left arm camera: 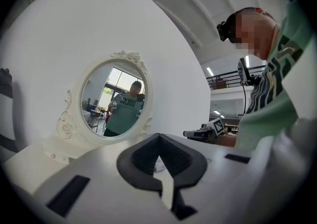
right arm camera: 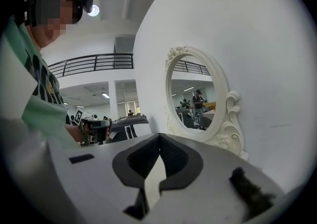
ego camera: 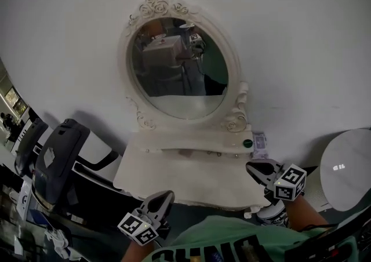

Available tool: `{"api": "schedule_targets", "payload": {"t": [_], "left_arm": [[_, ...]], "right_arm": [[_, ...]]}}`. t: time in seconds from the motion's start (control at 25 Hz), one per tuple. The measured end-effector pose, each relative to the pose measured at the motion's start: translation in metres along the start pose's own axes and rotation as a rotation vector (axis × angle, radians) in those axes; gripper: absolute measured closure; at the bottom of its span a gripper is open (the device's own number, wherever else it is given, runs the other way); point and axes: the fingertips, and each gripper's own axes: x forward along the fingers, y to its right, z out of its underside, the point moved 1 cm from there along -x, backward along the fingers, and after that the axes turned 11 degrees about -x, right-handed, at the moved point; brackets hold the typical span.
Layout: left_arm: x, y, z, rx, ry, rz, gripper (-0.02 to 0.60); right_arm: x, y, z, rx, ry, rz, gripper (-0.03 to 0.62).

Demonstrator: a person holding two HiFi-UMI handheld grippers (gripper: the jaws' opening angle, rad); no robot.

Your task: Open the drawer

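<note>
A white vanity table (ego camera: 191, 188) stands against the wall with an oval mirror (ego camera: 177, 69) in a carved frame. Under the mirror runs a low row of small drawers (ego camera: 185, 152) with little knobs. My left gripper (ego camera: 159, 202) hovers at the table's front left edge, shut and holding nothing. My right gripper (ego camera: 259, 170) is over the table's right end near the drawer row, its jaws together and nothing between them. In the left gripper view the left gripper (left arm camera: 159, 136) points at the mirror (left arm camera: 115, 101) from the left. In the right gripper view the right gripper (right arm camera: 159, 135) points along the wall past the mirror (right arm camera: 195, 101).
A green round object (ego camera: 247, 143) and a small box (ego camera: 260, 145) sit on the drawer unit's right end. Dark office chairs (ego camera: 58, 156) stand to the left. A round white table (ego camera: 348, 168) is at the right. The person's green shirt (ego camera: 232, 240) fills the bottom.
</note>
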Motion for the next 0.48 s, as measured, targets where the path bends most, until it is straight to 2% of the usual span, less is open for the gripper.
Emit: {"api": "schedule_targets", "payload": {"t": [0.16, 0.48], "left_arm": [[0.004, -0.025, -0.002, -0.033, 0.001, -0.014, 0.58], [0.013, -0.078, -0.037, -0.026, 0.003, 0.104, 0.58]], "right_arm": [[0.02, 0.01, 0.002, 0.01, -0.016, -0.003, 0.583], [0.06, 0.005, -0.021, -0.017, -0.026, 0.088, 0.583]]}}
